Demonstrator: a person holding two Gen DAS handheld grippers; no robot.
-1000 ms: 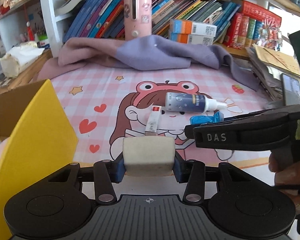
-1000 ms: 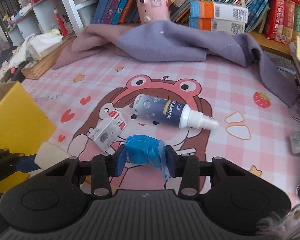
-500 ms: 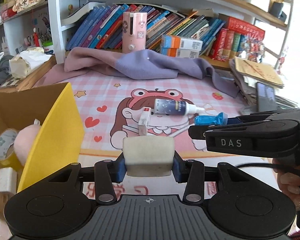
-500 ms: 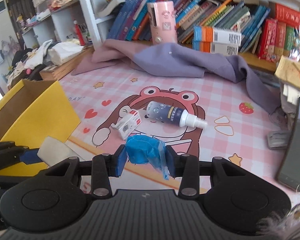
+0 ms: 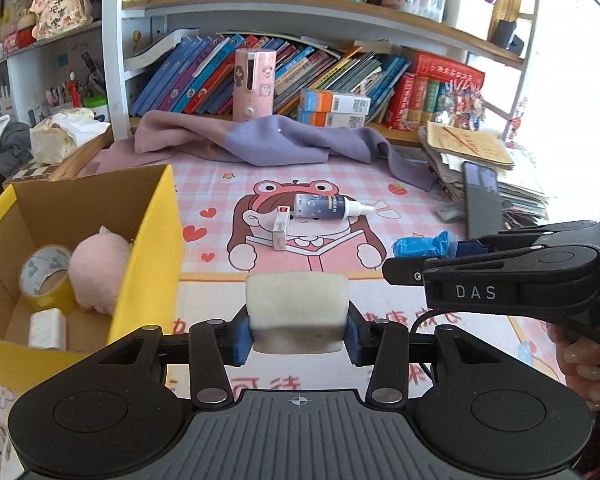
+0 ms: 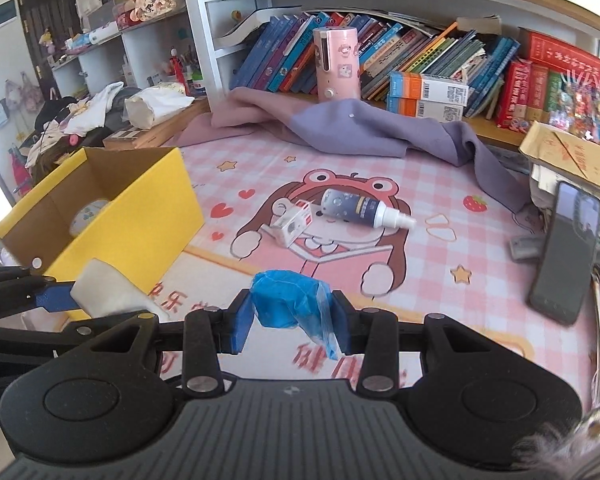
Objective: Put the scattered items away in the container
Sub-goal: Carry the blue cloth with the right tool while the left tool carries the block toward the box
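Nearest to us, the left claw [image 5: 298, 326] holds a white sponge [image 5: 297, 308] tight between its blue pads. The right claw [image 6: 291, 320] grips a crumpled blue bag [image 6: 290, 300] in the same way. Both are above the front edge of the worktop [image 6: 440, 280], which has a pink cartoon cover. To the left we see the yellow cardboard box [image 5: 152, 240], open on top; inside lie a roll of tape [image 5: 44, 276], a pink plush toy [image 5: 98, 268] and a small white roll [image 5: 48, 328]. Farther on the cover, a small white carton [image 6: 294, 222] and a dark spray bottle [image 6: 360, 208] lie just beside each other. Behind them we see a purple cloth [image 6: 340, 128] and a shelf of books [image 6: 420, 56].
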